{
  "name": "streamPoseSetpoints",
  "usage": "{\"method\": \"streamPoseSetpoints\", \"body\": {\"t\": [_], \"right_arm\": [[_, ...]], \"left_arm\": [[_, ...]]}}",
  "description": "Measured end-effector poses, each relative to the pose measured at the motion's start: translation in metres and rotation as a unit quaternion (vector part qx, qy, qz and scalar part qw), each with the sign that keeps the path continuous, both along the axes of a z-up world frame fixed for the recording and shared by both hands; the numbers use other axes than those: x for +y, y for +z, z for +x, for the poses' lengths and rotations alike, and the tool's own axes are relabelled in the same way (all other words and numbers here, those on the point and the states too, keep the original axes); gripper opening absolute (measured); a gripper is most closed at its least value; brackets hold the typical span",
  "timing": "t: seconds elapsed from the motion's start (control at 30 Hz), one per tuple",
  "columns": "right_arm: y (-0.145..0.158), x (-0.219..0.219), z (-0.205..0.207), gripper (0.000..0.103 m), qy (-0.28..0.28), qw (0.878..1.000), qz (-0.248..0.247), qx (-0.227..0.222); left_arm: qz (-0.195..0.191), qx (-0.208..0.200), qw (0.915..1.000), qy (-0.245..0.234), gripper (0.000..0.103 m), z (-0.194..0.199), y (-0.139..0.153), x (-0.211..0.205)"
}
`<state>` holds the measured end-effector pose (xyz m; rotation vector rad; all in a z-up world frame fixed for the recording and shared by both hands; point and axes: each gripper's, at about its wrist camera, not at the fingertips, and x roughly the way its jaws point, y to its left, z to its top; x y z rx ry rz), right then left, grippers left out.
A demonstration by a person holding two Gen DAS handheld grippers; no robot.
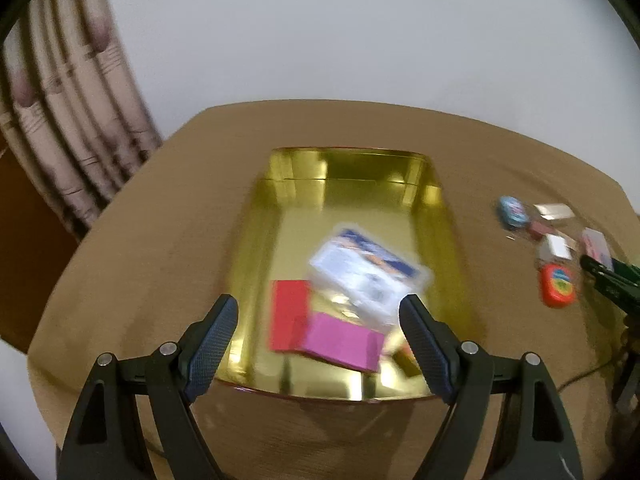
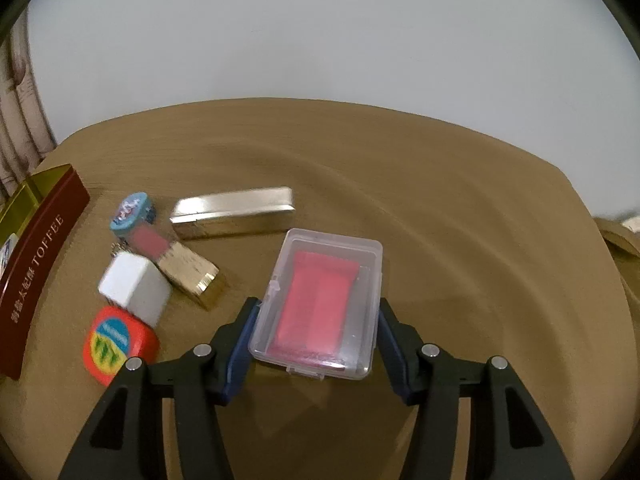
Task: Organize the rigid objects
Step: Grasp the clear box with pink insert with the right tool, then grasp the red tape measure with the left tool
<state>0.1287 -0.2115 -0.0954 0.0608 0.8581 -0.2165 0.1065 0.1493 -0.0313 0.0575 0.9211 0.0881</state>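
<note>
My right gripper [image 2: 318, 304] is shut on a clear plastic box [image 2: 320, 300] with pink sheets inside; the pads press on its two long sides and it rests on the brown tablecloth. My left gripper [image 1: 319, 300] is open above the near end of the gold tin [image 1: 256, 280], with nothing between its fingers. Inside the tin lie a clear card case [image 1: 368, 272], a red card [image 1: 290, 316] and a magenta card [image 1: 344, 340], all blurred. The tin's dark red outer wall [image 2: 36, 272] reads TOFFEE at the left of the right wrist view.
Left of the clear box lie a silver bar [image 2: 236, 208], a gold block [image 2: 192, 276], a white cube [image 2: 134, 290], an orange tape measure [image 2: 118, 344], a round blue item [image 2: 132, 210] and a pink piece [image 2: 150, 242]. A curtain [image 1: 72, 120] hangs beyond the table's left.
</note>
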Motion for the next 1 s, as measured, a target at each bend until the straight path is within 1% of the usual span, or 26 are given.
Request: {"method": "streamPoseSetpoints", "body": {"t": [0.2, 0.27, 0.37, 0.47, 0.6, 0.67, 0.7, 0.87, 0.97, 1.0], "right_arm": [[-0.004, -0.027, -0.033, 0.057, -0.029, 1.000, 0.001, -0.001], [-0.006, -0.035, -0.045, 0.057, -0.038, 0.999, 0.002, 0.001], [-0.009, -0.044, -0.058, 0.057, -0.047, 0.999, -0.003, 0.001], [-0.012, -0.046, -0.062, 0.057, -0.052, 0.999, 0.007, -0.002], [-0.016, -0.039, -0.055, 0.058, -0.052, 0.999, -0.003, 0.001], [-0.019, -0.031, -0.049, 0.058, -0.052, 0.999, 0.001, 0.001], [-0.011, -0.042, -0.059, 0.058, -0.052, 0.999, 0.002, 0.000], [-0.004, -0.052, -0.063, 0.058, -0.051, 0.999, 0.004, 0.000], [-0.001, -0.055, -0.065, 0.058, -0.051, 0.999, 0.005, 0.000], [0.000, -0.056, -0.066, 0.058, -0.051, 0.999, 0.006, 0.000]], "left_arm": [[-0.012, 0.012, 0.9967, -0.080, 0.080, -0.001, -0.004, -0.073], [-0.015, 0.020, 0.9940, -0.106, 0.080, 0.002, -0.009, -0.099], [-0.024, 0.034, 0.9902, -0.133, 0.080, 0.008, -0.018, -0.131], [-0.044, 0.053, 0.9871, -0.145, 0.080, 0.017, -0.027, -0.155], [-0.059, 0.070, 0.9833, -0.157, 0.080, 0.031, -0.038, -0.181], [-0.059, 0.077, 0.9826, -0.158, 0.080, 0.035, -0.043, -0.191], [-0.061, 0.082, 0.9814, -0.163, 0.080, 0.038, -0.046, -0.196], [-0.058, 0.104, 0.9789, -0.166, 0.078, 0.053, -0.062, -0.211], [-0.057, 0.109, 0.9794, -0.160, 0.072, 0.062, -0.070, -0.215], [-0.057, 0.113, 0.9791, -0.160, 0.068, 0.064, -0.073, -0.216]]}}
